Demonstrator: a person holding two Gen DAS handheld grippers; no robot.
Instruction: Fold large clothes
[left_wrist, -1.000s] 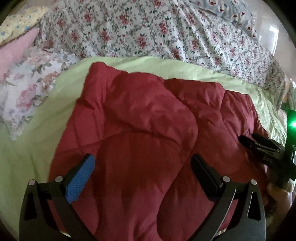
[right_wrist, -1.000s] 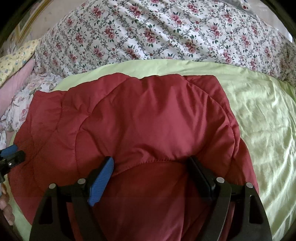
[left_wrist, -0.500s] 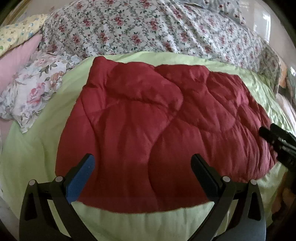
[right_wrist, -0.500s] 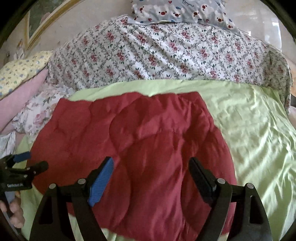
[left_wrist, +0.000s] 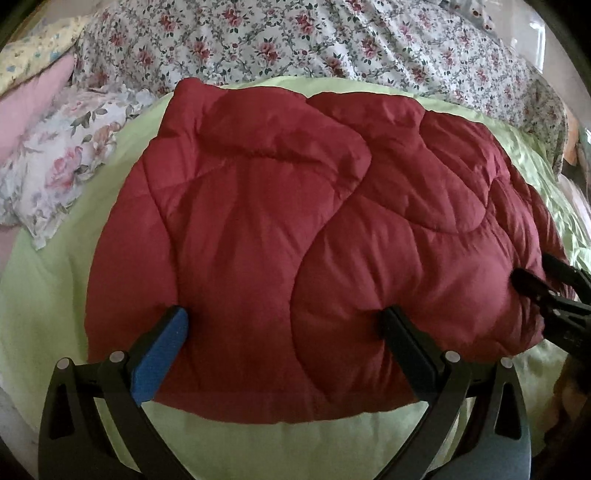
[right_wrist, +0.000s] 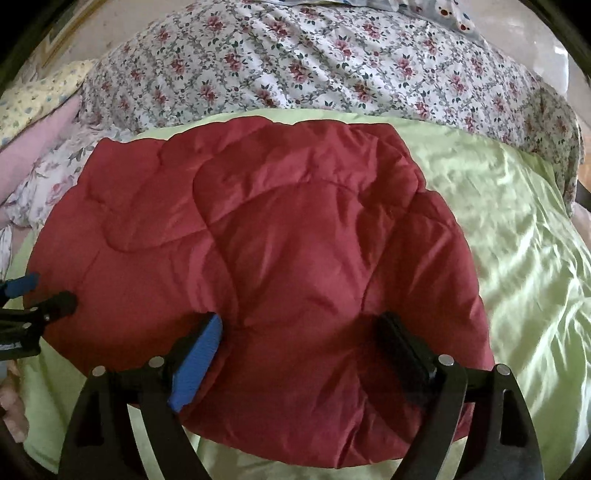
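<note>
Grippers first: the left gripper (left_wrist: 282, 325) stands wide apart, its fingers pressed down into the near edge of the red quilt (left_wrist: 295, 229), not pinching it. The right gripper (right_wrist: 299, 328) does likewise further along, jaws opening, quilt bulging between them but unclamped. Folded quilt lies on a pale green sheet (right_wrist: 517, 236). Beyond it, a floral bedspread (right_wrist: 314, 62); to the left, a rose-print pillow (left_wrist: 62, 162) and a pink one (left_wrist: 40, 96). No readable writing anywhere.
</note>
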